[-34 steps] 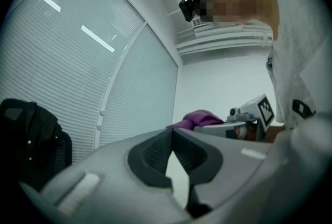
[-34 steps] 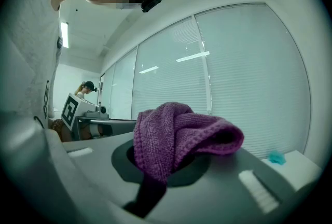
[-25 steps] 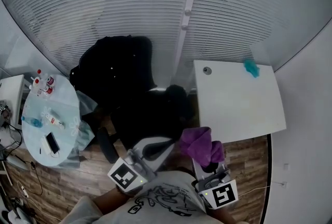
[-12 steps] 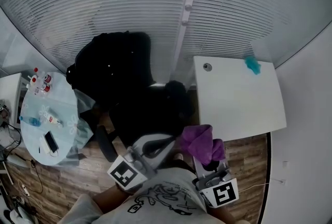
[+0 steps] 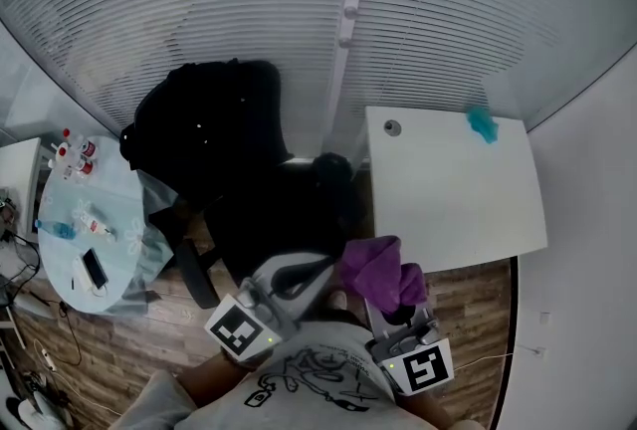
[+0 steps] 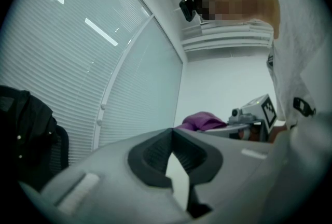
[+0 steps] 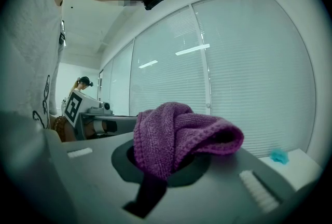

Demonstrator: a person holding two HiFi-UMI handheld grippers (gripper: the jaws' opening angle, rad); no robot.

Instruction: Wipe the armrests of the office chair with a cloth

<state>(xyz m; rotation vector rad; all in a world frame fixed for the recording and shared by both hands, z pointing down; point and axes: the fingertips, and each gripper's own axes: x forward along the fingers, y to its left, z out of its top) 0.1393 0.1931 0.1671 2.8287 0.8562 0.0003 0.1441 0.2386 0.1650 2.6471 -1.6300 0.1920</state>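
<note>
The black office chair stands by the blinds with a dark jacket over its backrest; a black arm piece juts out at its near left. My right gripper is held close to my body, just right of the chair, shut on a bunched purple cloth that droops over both jaws. My left gripper hovers above the chair's near edge, its tips touching with nothing between them. From the left gripper view the cloth shows beyond the jaws.
A white desk stands to the right of the chair, with a teal item at its far corner. A round table with bottles and a phone is on the left. Window blinds close off the far side. Wooden floor lies underneath.
Both grippers keep their hold and drift slightly left along with the view. The cloth stays in the right gripper.
</note>
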